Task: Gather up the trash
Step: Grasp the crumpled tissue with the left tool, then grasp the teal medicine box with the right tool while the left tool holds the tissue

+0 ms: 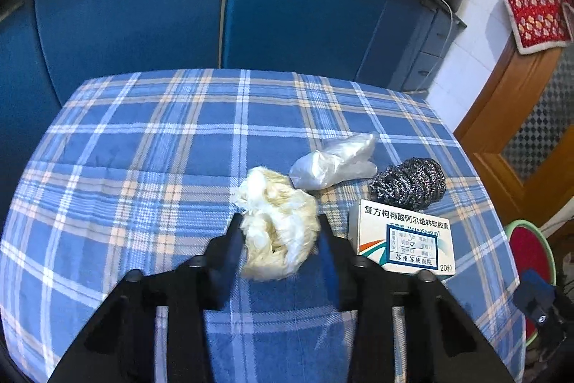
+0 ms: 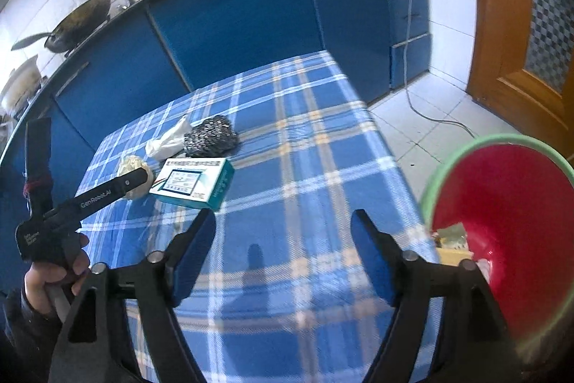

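The left gripper (image 1: 278,232) has its two fingers set either side of a cream-coloured crumpled wad (image 1: 276,225), the pads pressing on its flanks, so it pinches the wad, which rests on the checked tablecloth (image 1: 143,149); the right gripper (image 2: 283,228) hangs with its jaws spread wide and nothing between them, over bare cloth.

Just to the right of the left gripper's fingertips lies a white medicine box (image 1: 401,239); beyond it, further ahead and to the right, sit a steel-wool scourer (image 1: 409,182) and a crumpled clear plastic bag (image 1: 333,160), the bag just ahead of the wad. To the right of the right gripper, close beside its right finger, stands a red bin with a green rim (image 2: 502,221); some scraps seem to lie at its bottom, though they are too blurred to name.

As a judgement, the job is early to midway: one piece is being gripped; box, scourer and bag wait on the table.

The box reads 复方枸橼酸阿尔维林软胶囊, a stamp 苏州苏城医院, and 20粒; the left gripper's side, in the right wrist view, reads GenRobot.AI.
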